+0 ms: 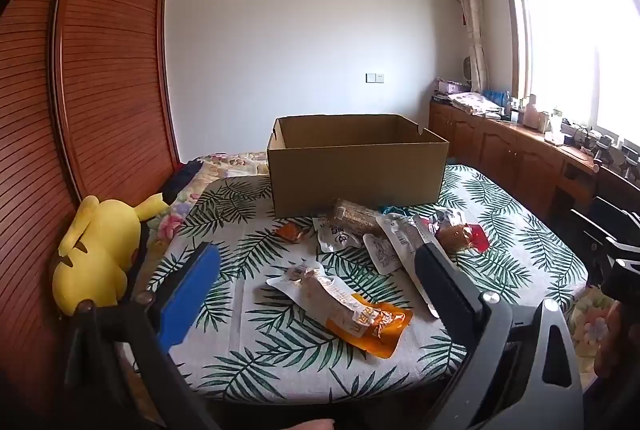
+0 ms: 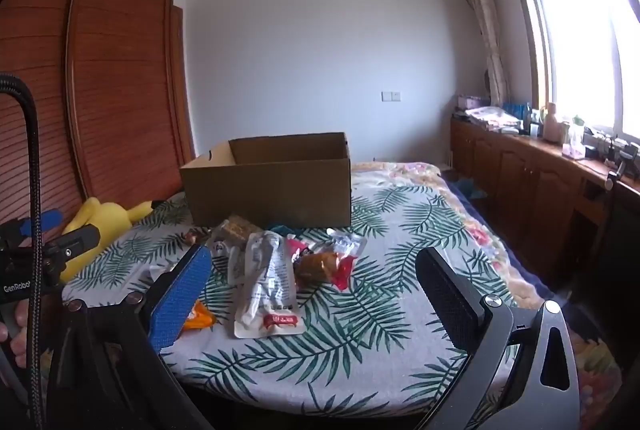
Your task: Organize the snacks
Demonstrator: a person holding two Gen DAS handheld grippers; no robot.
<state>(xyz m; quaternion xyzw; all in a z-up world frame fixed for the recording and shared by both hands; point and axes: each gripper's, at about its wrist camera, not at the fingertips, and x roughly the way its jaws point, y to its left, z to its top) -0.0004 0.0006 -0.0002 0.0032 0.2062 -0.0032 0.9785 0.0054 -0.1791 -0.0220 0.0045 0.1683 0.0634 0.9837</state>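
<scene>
An open brown cardboard box stands on the leaf-print cloth; it also shows in the right wrist view. In front of it lies a pile of snack packets. A clear-and-orange packet lies nearest, between the fingers of my open, empty left gripper. In the right wrist view a long silvery packet and a red-and-brown packet lie ahead of my open, empty right gripper. The left gripper shows at that view's left edge.
A yellow plush toy lies at the table's left edge against a wooden slatted wardrobe. A floral bedspread lies behind the table. A wooden counter with clutter runs under the window on the right.
</scene>
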